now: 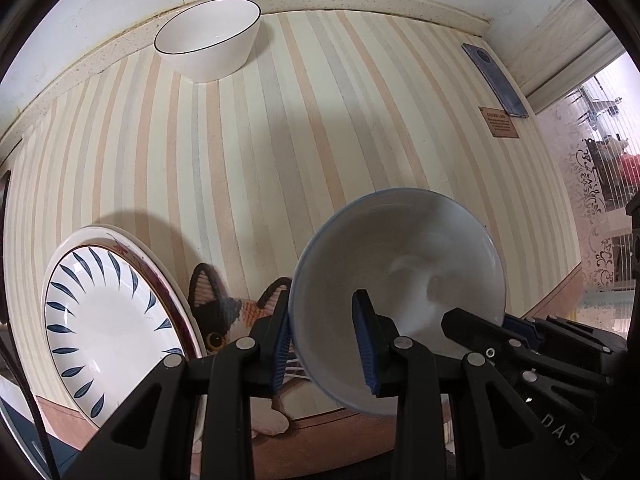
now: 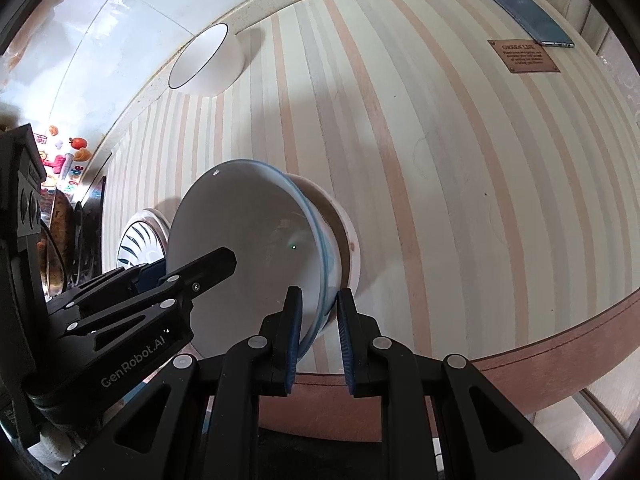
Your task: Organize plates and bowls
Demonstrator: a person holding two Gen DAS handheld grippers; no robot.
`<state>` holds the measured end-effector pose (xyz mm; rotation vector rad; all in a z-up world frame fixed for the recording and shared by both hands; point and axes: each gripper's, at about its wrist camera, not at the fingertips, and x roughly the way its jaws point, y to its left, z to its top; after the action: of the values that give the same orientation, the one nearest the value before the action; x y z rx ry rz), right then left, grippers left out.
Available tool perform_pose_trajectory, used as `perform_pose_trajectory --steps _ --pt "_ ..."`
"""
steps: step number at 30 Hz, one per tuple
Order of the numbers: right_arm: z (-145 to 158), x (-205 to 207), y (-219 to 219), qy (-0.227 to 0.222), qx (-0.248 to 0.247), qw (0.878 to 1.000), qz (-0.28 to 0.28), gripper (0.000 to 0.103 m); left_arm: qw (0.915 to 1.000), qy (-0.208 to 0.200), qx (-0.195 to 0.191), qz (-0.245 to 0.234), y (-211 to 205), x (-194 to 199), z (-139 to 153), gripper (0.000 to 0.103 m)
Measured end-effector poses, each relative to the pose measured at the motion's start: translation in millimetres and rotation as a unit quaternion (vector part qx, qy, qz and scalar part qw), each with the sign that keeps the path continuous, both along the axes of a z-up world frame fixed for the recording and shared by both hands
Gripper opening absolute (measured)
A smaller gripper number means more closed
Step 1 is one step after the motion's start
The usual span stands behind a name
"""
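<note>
both grippers' fingers pinch the pale blue bowl (image 1: 400, 300) rim — left gripper (image 1: 326, 344), right gripper (image 2: 319, 336) — so keep it level, release 1 at a time.

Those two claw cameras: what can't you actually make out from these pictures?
- Brown label, both views: its print is too small to read.
- Cat picture, left view: the plates and the left claw cover most of it.
- Blue-rimmed bowl: the right view suggests a second bowl nested beneath; the top bowl hides most of it.
- Whether the right claw pinches the rim or just straddles it: unclear.
</note>
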<state>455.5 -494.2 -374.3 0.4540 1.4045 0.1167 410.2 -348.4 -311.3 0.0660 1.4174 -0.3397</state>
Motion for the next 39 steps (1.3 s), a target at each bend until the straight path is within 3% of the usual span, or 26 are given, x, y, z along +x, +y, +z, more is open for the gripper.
perform_pose_trajectory --steps 12,16,20,24,30,35,39 --pt "0.6 3.2 -4.7 0.01 -0.017 1.0 -0.007 0.022 1.0 0.0 -0.008 0.006 2.0 1.5 4.0 0.027" --pt "2.4 2.2 -13.7 0.014 -0.01 1.0 -0.017 0.022 0.9996 -0.009 -0.023 0.017 13.3 7.9 23.5 0.027" --pt "19.5 13.1 -29.0 -0.001 0.003 0.999 -0.032 0.022 0.9963 -0.05 -0.043 0.056 35.4 33.5 59.0 0.028" --pt "42.3 48.2 -35.5 -0.025 0.031 0.999 -0.019 0.024 0.99 -0.06 -0.057 0.115 64.3 80.7 73.4 0.028" --pt "53.1 137.5 -17.3 -0.051 0.052 0.997 0.027 0.03 0.9843 -0.048 -0.011 0.169 96.2 166.7 45.3 0.028" --pt "34.6 214.4 6.8 -0.046 0.077 0.995 0.04 0.03 0.9815 -0.012 -0.016 0.19 105.8 219.4 9.4 0.028" --pt "11.1 269.4 30.6 -0.037 0.067 0.995 0.057 0.03 0.9801 -0.002 -0.028 0.196 108.7 238.3 -12.3 0.028"
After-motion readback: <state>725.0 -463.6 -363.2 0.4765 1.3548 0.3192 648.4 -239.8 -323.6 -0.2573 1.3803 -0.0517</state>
